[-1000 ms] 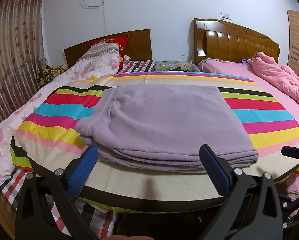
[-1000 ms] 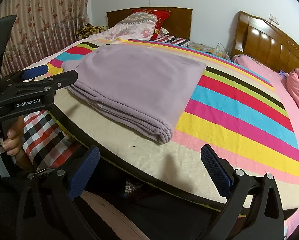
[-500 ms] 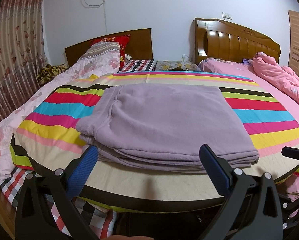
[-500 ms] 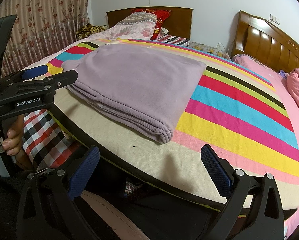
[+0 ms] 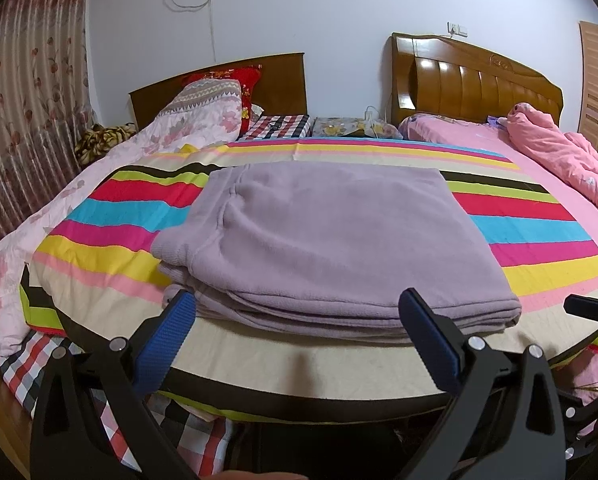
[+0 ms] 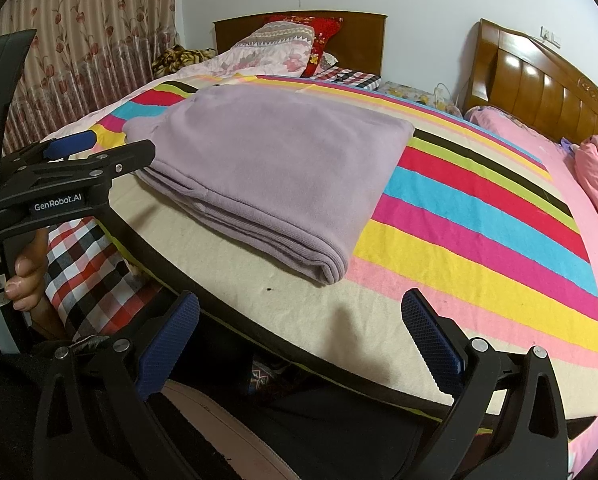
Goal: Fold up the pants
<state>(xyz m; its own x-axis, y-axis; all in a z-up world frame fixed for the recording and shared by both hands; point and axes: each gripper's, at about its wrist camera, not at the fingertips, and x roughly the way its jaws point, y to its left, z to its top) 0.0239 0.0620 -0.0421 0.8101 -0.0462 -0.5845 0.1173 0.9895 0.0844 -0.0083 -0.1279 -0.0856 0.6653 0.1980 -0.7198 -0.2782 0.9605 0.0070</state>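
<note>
Pants [image 5: 331, 248], lilac and fleecy, sit folded into a thick rectangular stack on the near half of the striped blanket [image 5: 539, 240], close to the near edge of the bed. Left gripper [image 5: 297, 332] hangs just short of that near edge, its blue ribbed pads [image 5: 165, 344] spread wide with nothing between them. Right gripper [image 6: 301, 332] is the same story: jaws wide apart, empty, hovering off the near right corner of the stack. From the right wrist view you can see the person's hand [image 6: 27, 276] wrapped round the left tool's handle.

By the look of it the folding is done or nearly so; layers line up along the near edge, with a ribbed cuff [image 5: 171, 246] poking out at the left. If a tidy-up is wanted, the sound approach is to press flat from above or nip only the loose cuff, not drag the whole pile, since soft fleece layers would likely slide over one another. The blanket beneath looks flat and woven, the pink quilt [image 5: 559, 160] far right rumpled.
</note>
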